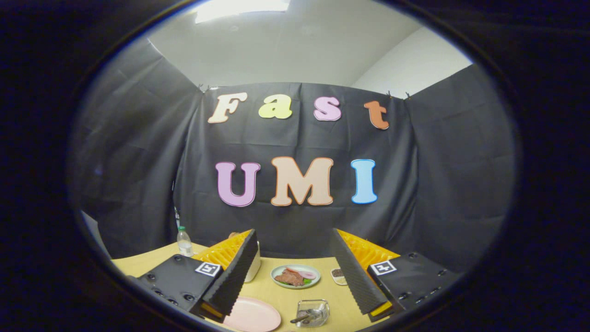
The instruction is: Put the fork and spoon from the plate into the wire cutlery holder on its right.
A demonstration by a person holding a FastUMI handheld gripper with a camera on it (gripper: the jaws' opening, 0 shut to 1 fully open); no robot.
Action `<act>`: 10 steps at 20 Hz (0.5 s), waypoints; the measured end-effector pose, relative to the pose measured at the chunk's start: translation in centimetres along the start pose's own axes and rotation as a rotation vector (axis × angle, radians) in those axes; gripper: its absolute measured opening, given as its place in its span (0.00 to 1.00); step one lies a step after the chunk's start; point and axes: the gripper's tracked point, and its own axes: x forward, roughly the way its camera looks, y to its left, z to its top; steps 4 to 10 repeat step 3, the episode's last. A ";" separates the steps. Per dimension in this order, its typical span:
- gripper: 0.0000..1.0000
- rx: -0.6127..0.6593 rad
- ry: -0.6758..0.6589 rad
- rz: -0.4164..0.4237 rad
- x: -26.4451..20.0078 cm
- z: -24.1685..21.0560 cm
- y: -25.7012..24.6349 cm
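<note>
My gripper (292, 233) is open and held well above the table, with nothing between its fingers. Below and between the fingers stands the wire cutlery holder (313, 312) on the yellow table. Shiny cutlery (315, 314) lies inside it, and a dark handle (298, 318) sticks out over its left side. I cannot tell fork from spoon at this size. The pink plate (252, 316) lies just left of the holder, partly hidden under my left finger; the part I see is bare.
Beyond the holder sits a green plate with food (295, 275), with a small dish (339, 275) to its right. A white cup (253, 268) shows behind the left finger. A water bottle (184, 241) stands at the table's far left corner.
</note>
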 end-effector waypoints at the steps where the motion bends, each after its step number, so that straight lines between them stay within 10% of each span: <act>1: 1.00 -0.003 0.006 0.003 -0.2 -0.2 0.1; 10: 1.00 0.000 0.023 0.016 -0.5 -0.7 0.4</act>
